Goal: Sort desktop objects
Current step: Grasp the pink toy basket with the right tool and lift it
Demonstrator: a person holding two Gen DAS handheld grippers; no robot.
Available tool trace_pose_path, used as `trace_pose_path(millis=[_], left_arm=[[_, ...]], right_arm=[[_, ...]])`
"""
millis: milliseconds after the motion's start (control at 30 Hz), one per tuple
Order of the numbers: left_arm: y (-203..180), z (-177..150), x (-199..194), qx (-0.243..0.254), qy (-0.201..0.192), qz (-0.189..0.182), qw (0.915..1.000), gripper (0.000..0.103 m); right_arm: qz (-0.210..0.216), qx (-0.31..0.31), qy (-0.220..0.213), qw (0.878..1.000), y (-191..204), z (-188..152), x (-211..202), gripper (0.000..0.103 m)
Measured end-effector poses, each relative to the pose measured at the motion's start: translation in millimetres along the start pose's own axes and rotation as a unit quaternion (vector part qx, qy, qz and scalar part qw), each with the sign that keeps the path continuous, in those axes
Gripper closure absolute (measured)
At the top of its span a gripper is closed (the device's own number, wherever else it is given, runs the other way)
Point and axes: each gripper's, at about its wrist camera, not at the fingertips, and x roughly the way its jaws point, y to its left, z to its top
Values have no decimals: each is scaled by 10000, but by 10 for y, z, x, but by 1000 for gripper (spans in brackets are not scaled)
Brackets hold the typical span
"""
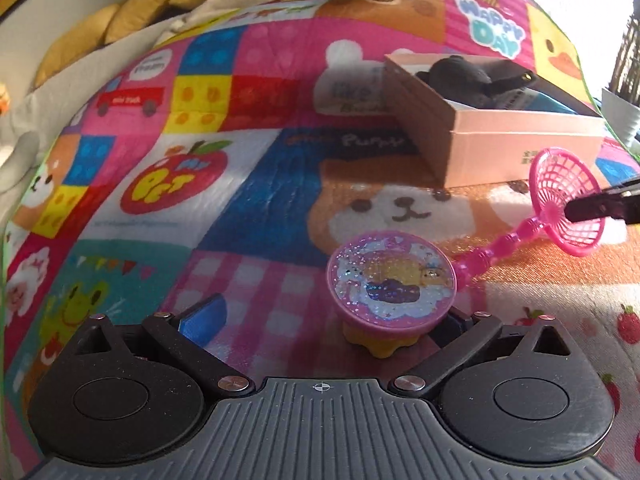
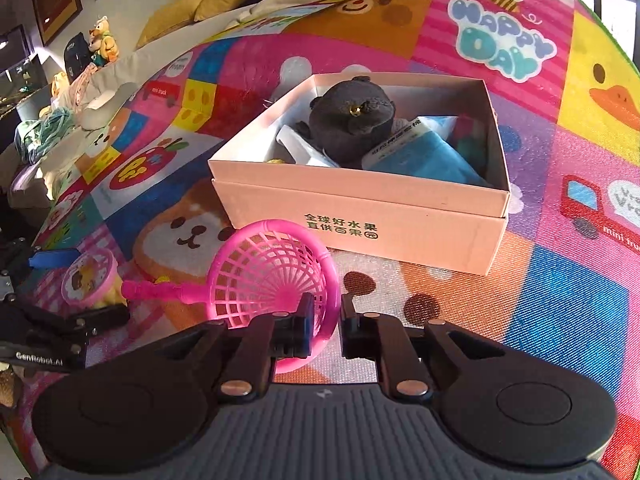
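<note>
Just before pink box (image 2: 400,236), we straddle net scoop (image 2: 276,276) rim with right gripper (image 2: 325,330), jaws barely parted, not clamping. Left gripper (image 1: 320,320) wide open around glitter-lidded toy (image 1: 391,280). Scoop light, thin, springy plastic; we judge rim best hold.

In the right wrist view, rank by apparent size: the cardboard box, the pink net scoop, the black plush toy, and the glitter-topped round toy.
1. Cardboard box
2. Pink net scoop, though being nearer the camera enlarges it
3. Black plush toy
4. Glitter-topped round toy
</note>
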Motion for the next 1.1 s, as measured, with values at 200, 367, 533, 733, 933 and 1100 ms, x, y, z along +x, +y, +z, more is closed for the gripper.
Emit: trace_pose_path(millis=[200, 367, 533, 733, 933, 1100], left_arm=[[301, 36, 87, -735, 172, 87, 9971, 0], [315, 43, 89, -781, 207, 126, 9967, 0], [350, 76, 101, -944, 267, 73, 9951, 0], [362, 101, 106, -1023, 335, 56, 9942, 0], [351, 85, 109, -965, 303, 61, 9949, 0], [305, 28, 97, -796, 185, 121, 9966, 0]], right_arm=[[0, -113, 35, 9999, 95, -29, 19, 70], [1, -124, 20, 9999, 125, -35, 12, 65], [32, -115, 27, 9999, 142, -44, 1, 65], [28, -147, -24, 9999, 131, -67, -28, 66], [-529, -393, -195, 9976, 80, -68, -121, 86], [-1052, 33, -473, 9933, -150, -17, -234, 66]])
